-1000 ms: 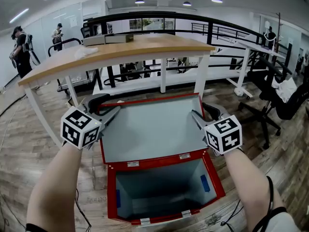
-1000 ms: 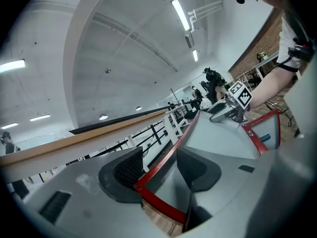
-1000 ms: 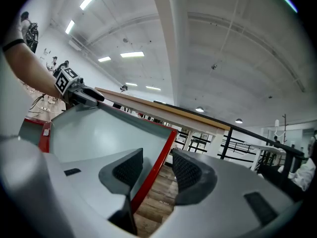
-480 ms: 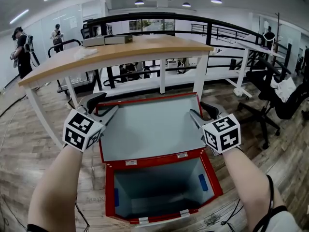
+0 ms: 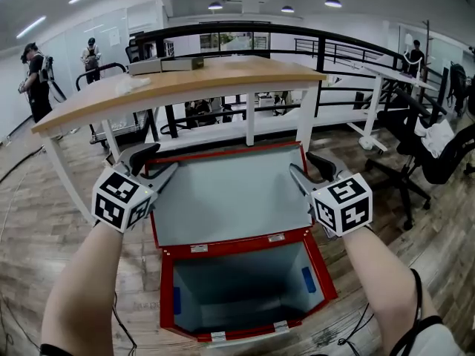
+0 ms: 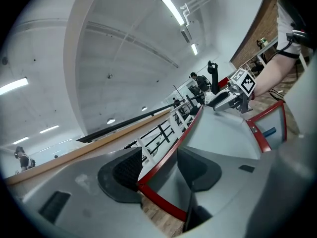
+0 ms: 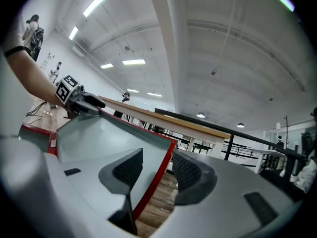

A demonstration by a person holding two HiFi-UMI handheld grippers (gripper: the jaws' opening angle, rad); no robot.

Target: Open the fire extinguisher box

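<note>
The red metal fire extinguisher box [image 5: 167, 297] stands on the wood-plank floor [image 5: 44, 221], just in front of a wooden worktop on white legs [image 5: 185, 76]. The box is open. Its flat lid with a grey inner face and red rim [image 5: 226, 195] is tilted up and back from the hinge edge towards the worktop. The box's grey inside is bare, apart from a small blue piece on each side wall [image 5: 308, 279]. The left hand-held gripper [image 5: 162, 159] sits at the lid's left edge and the right hand-held gripper [image 5: 300, 162] at its right edge, both near the lid's top corners. Each is held out level on a bare forearm. In the left gripper view the jaws are spread, with the lid's red rim running between the two dark ribbed pads [image 6: 124, 170] and a gap showing beside the rim. In the right gripper view the jaws are likewise spread astride the rim. One pad lies close to the grey face, and floor is visible between the rim and the other pad [image 7: 187, 172]. A black office chair [image 5: 438, 162] stands to the right, well apart from the box.
</note>
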